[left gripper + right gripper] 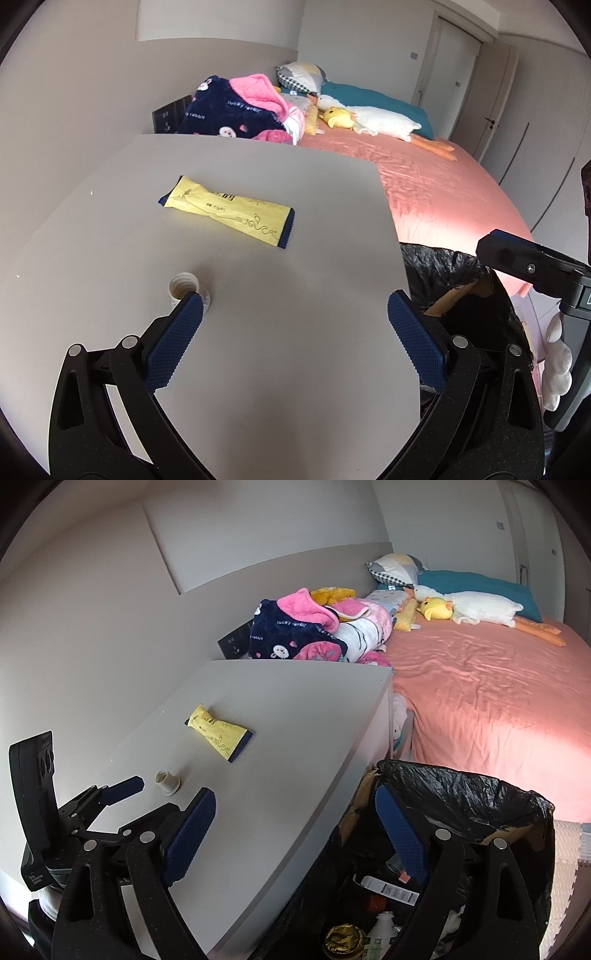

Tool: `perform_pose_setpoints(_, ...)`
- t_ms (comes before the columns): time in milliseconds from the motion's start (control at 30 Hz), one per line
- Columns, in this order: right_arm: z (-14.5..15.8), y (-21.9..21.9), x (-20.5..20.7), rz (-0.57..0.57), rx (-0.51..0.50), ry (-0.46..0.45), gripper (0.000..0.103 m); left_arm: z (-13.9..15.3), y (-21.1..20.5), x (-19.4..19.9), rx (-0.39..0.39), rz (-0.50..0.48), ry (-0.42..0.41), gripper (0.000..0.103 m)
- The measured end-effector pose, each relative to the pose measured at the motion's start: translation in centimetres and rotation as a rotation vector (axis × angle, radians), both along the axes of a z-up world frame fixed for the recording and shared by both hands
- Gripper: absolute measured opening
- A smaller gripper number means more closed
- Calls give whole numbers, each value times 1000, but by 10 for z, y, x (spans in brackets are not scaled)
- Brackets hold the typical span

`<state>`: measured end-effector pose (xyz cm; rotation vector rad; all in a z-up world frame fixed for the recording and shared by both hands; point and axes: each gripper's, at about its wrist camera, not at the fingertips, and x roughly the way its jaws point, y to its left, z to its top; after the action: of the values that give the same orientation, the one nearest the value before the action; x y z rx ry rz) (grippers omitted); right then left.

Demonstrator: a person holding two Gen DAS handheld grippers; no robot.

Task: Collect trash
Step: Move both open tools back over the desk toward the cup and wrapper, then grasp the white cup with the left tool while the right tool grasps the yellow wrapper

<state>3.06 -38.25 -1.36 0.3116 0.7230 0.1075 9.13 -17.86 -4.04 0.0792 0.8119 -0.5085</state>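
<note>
A yellow wrapper with dark blue ends lies flat in the middle of the grey table. Nearer me stands a small white threaded cap, just beyond the left pad of my left gripper, which is open and empty above the table. My right gripper is open too, with nothing in it. It straddles the table's edge and the black-bagged trash bin, which holds bottles and other scraps.
A bed with a pink sheet runs beyond the table and bin. Bundled pink and navy blankets, pillows and plush ducks lie on it. A white-gloved hand grips the right tool. A wall stands to the left.
</note>
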Motion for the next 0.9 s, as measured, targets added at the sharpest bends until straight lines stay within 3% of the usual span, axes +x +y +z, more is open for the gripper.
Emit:
perform_pose_setpoints(167,-1,13,19,53,-5,1,88,-3,16,8,-3,77,-22,94)
perform_pose_setpoints(367,-5,30,45,124,1,5,88,-9,26,16,25,103,-18,93)
perform_pose_setpoints(533,-12,40,67,155,11,42,86,-20,33,30,47,133,30,76)
perform_pose_setpoints(767,-20,55,91,183,-16,86,78,-27,41,40,52,146,57,68)
perform_pose_setpoints(900,-23,63,101,195,-25,98,77,-31,44,43,48,141,73,57)
